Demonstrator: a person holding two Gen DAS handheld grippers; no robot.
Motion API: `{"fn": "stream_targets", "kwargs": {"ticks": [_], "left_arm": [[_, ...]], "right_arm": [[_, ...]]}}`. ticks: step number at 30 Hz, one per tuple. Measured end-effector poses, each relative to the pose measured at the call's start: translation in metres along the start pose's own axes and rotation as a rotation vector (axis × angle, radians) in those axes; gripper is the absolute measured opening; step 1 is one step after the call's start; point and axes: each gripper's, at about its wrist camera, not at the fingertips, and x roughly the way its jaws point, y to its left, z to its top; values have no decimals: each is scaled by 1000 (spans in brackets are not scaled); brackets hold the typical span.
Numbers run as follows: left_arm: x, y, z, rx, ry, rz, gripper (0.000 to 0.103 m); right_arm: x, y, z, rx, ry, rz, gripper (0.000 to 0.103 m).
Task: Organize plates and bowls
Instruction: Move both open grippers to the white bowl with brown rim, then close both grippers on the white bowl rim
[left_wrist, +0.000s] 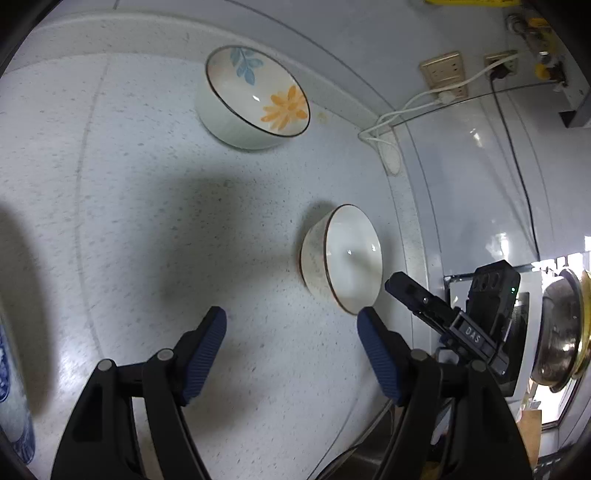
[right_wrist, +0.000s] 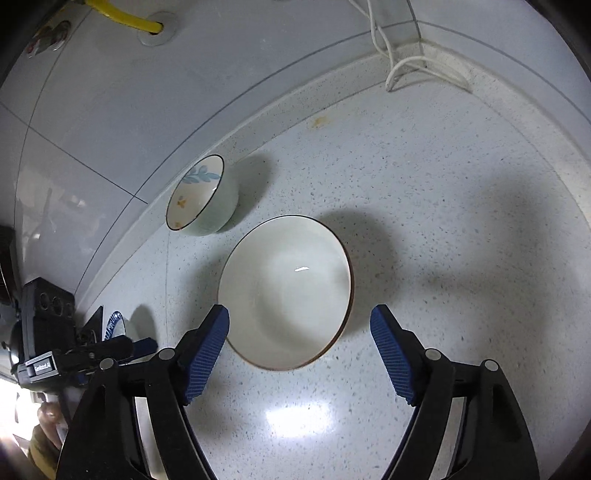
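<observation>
Right wrist view: the right gripper (right_wrist: 300, 325) hangs with jaws spread wide and empty over a plain white bowl (right_wrist: 284, 291) on the speckled counter (right_wrist: 443, 206).

The bowl sits upright just ahead of and between the blue fingertips (right_wrist: 216, 332), so this hand is nearer to it. A flowered bowl (right_wrist: 201, 195) stands apart, toward the wall. The left gripper (left_wrist: 291, 332), also wide and empty, faces bare counter. A blue-patterned dish (right_wrist: 112, 325) is mostly hidden at the left edge.
</observation>
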Motion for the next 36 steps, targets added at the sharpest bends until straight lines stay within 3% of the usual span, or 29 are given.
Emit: {"fn": "stream_targets", "kwargs": {"ticks": [6,7,9,12,18,20,30,36], "left_arm": [[45,-6,19,-25,59,2,71],[51,-6,22,-24,61,10,71],[59,-6,26,-28,61,11,69],[74,-7,32,-36,84,19,56],[97,-5,39,-54,113,-12,31],[100,-7,39,-54,120,-39,22],[87,9,7,-171,130,-84,21],[50,20,-20,-231,86,-111,21]], "right_arm": [[20,-16,9,21,55,45,71],[23,-18,9,23,59,50,68],[26,-21,9,31,64,56,49],[33,-26,12,33,80,39,33],[41,-31,12,34,95,24,17],[42,-32,13,39,101,22,16],[43,-21,-1,28,150,-16,13],[30,9,-17,-34,161,-11,13]]}}
